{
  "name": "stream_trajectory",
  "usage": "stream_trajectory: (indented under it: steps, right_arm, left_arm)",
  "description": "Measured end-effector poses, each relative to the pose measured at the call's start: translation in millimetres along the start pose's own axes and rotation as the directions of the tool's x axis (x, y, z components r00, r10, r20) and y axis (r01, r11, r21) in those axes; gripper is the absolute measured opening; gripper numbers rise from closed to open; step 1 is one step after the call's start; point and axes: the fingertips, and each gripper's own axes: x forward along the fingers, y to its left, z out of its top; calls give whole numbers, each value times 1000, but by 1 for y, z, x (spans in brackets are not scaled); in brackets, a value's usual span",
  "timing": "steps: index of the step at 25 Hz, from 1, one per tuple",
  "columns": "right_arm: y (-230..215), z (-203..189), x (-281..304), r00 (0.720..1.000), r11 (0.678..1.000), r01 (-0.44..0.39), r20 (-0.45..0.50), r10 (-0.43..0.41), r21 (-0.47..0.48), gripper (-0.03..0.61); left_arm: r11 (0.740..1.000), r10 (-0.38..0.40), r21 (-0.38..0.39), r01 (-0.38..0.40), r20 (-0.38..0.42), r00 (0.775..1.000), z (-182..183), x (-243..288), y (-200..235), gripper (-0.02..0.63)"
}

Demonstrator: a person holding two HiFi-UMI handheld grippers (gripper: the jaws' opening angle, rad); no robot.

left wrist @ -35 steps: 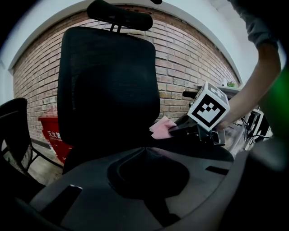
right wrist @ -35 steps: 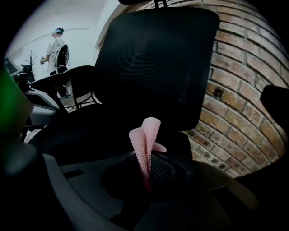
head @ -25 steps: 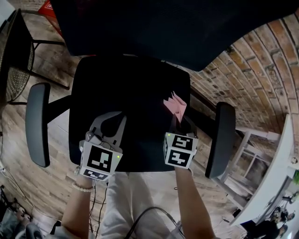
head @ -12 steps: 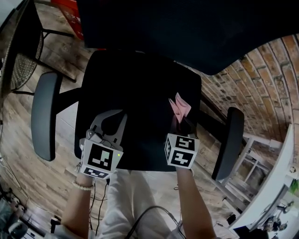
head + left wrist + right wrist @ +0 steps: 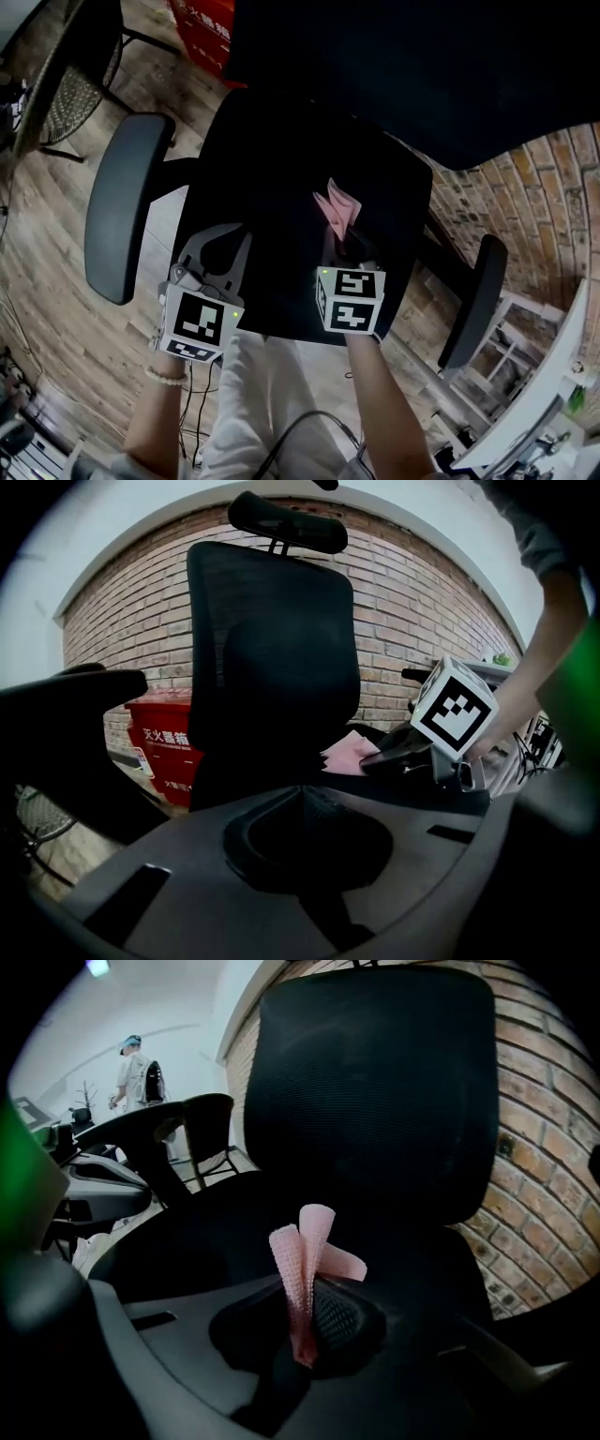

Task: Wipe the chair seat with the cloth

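The black chair seat (image 5: pixel 281 187) fills the middle of the head view. A pink cloth (image 5: pixel 336 208) stands bunched upright over the seat's right half, with my right gripper (image 5: pixel 348 242) shut on its lower end. In the right gripper view the cloth (image 5: pixel 305 1251) rises folded from between the shut jaws of my right gripper (image 5: pixel 307 1330). My left gripper (image 5: pixel 228 236) hovers over the seat's front left part, shut on nothing. The left gripper view shows its jaws (image 5: pixel 300 794) meeting, with the cloth (image 5: pixel 345 753) and the right gripper's marker cube (image 5: pixel 453 705) beyond.
The tall black backrest (image 5: pixel 422 66) rises behind the seat. Grey armrests flank it at left (image 5: pixel 122 216) and right (image 5: pixel 473 300). A red box (image 5: pixel 202 23) stands on the wood floor behind, a brick wall (image 5: pixel 553 197) runs at the right, and a wire chair (image 5: pixel 66 75) at far left.
My right gripper and the pink cloth have shifted slightly left over the seat. The head view has swung, so the chair sits further right and the red box shows more. The left gripper has held still.
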Motion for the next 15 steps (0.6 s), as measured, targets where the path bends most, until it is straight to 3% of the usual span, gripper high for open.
stream_trajectory:
  steps: [7, 15]
  right_arm:
    - [73, 23, 14, 985, 978, -168, 14, 171, -121, 55]
    - [140, 45, 20, 945, 923, -315, 22, 327, -220, 55]
  left_arm:
    - [998, 46, -47, -47, -16, 999, -22, -25, 9, 18]
    - [992, 90, -90, -91, -19, 996, -37, -48, 14, 18]
